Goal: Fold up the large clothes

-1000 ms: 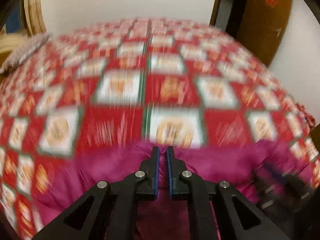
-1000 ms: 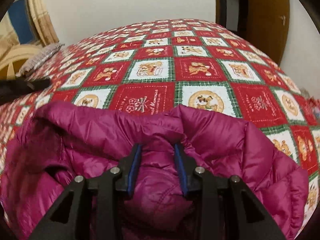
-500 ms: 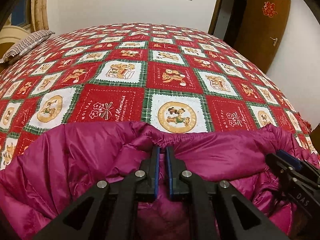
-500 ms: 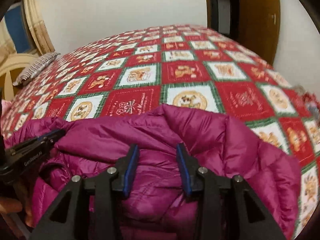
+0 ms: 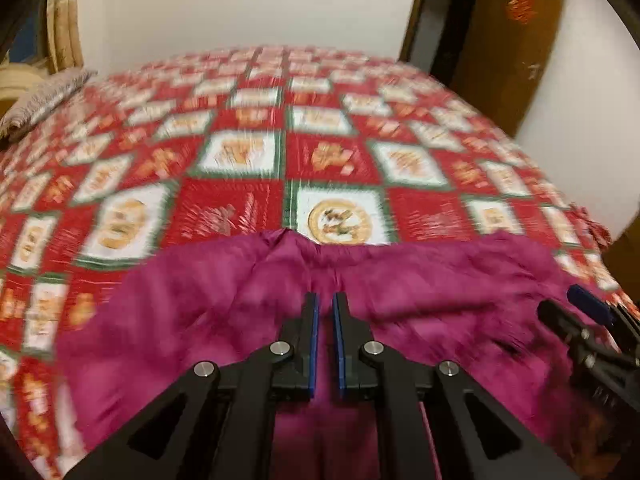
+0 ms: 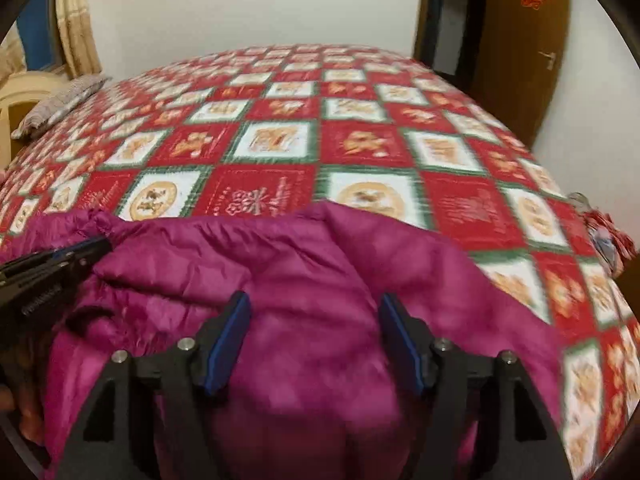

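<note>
A magenta puffer jacket (image 5: pixel 420 292) lies bunched at the near edge of the bed; it also fills the near part of the right wrist view (image 6: pixel 304 280). My left gripper (image 5: pixel 324 308) is nearly shut, with jacket fabric between its blue pads. My right gripper (image 6: pixel 314 312) is open wide with its pads apart over the jacket, no longer clamping it. The right gripper shows at the right edge of the left view (image 5: pixel 588 320), and the left gripper shows at the left edge of the right view (image 6: pixel 60 264). Both views are motion-blurred.
The bed carries a red, white and green Christmas-print quilt (image 5: pixel 248 152). A striped pillow (image 6: pixel 60 104) lies at its far left. A brown wooden door (image 6: pixel 520 40) stands at the far right, a white wall behind the bed.
My right gripper has opened wide, its pads now far apart over the jacket. The left gripper stays shut on the fabric and is moving, as the view has blurred again.
</note>
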Available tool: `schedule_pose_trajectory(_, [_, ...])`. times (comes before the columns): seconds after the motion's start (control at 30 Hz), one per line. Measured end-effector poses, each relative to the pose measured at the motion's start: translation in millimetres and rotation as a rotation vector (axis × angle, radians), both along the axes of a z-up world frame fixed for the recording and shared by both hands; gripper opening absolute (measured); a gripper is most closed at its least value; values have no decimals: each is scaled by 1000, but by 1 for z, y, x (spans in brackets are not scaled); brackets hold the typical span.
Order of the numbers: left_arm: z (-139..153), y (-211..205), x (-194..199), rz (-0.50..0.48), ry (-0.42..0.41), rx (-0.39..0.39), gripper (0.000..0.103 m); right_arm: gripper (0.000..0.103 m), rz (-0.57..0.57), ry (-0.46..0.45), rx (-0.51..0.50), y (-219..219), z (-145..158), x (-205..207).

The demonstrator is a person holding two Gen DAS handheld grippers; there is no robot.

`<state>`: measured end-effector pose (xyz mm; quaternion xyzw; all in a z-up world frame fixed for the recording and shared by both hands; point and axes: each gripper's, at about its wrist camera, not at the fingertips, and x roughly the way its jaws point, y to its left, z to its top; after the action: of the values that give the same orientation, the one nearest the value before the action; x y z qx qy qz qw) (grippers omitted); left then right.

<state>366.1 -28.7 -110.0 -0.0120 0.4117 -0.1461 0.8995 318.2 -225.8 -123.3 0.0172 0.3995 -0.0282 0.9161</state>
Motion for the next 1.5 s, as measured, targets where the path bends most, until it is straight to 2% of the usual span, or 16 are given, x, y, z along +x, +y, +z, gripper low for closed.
schedule_pose_trajectory(0.1, [45, 21, -53, -105, -99, -31, 6, 69, -10, -64, 28, -13, 32, -46])
schedule_pose_trajectory(0.23, [92, 54, -134, -236, -189, -26, 6, 70, 0, -157, 69, -32, 88, -133])
schedule_pose_trajectory(0.3, [102, 75, -175, -270, -194, -44, 7, 73, 1, -209, 71, -40, 112, -182])
schedule_pose_trajectory(0.37, [102, 93, -208, -289, -174, -64, 7, 83, 4, -230, 61, -45, 129, -223])
schedule_pose_trajectory(0.43, [95, 111, -243, -304, -139, -79, 8, 87, 15, -228, 62, -49, 138, -261])
schedule_pose_trajectory(0.5, [84, 124, -278, -309, -126, -55, 8, 88, 40, -196, 78, -54, 141, -299])
schedule_pose_trajectory(0.63, [54, 133, -334, -291, -108, 8, 12, 88, 64, -142, 42, -54, 133, -354])
schedule_pose_trajectory(0.77, [14, 136, -364, -265, -31, -8, 16, 89, 84, -53, 12, -49, 102, -386])
schedule_pose_trajectory(0.9, [-22, 144, -376, -159, 56, -71, 16, 89, 31, 75, 37, -49, 38, -386])
schedule_pose_trajectory(0.97, [-34, 145, -380, -122, 95, -59, 16, 89, -16, 116, 47, -50, 14, -385])
schedule_pose_trajectory(1.03, [-41, 146, -384, -109, 100, -56, 16, 89, -44, 145, 55, -49, -6, -386])
schedule_pose_trajectory(1.17, [-49, 152, -386, -100, 89, -109, 18, 89, -11, 189, 44, -39, -30, -388])
schedule_pose_trajectory(1.27, [-56, 157, -389, -134, 63, -198, 40, 89, -8, 245, 127, -43, -47, -387])
schedule_pose_trajectory(1.33, [-61, 162, -396, -198, 39, -315, 74, 89, -13, 259, 212, -48, -55, -390])
schedule_pose_trajectory(1.4, [-63, 161, -401, -222, 29, -347, 80, 89, -13, 248, 221, -48, -55, -392])
schedule_pose_trajectory(1.5, [-54, 146, -406, -241, 16, -223, 80, 91, 8, 248, 209, -48, -55, -391])
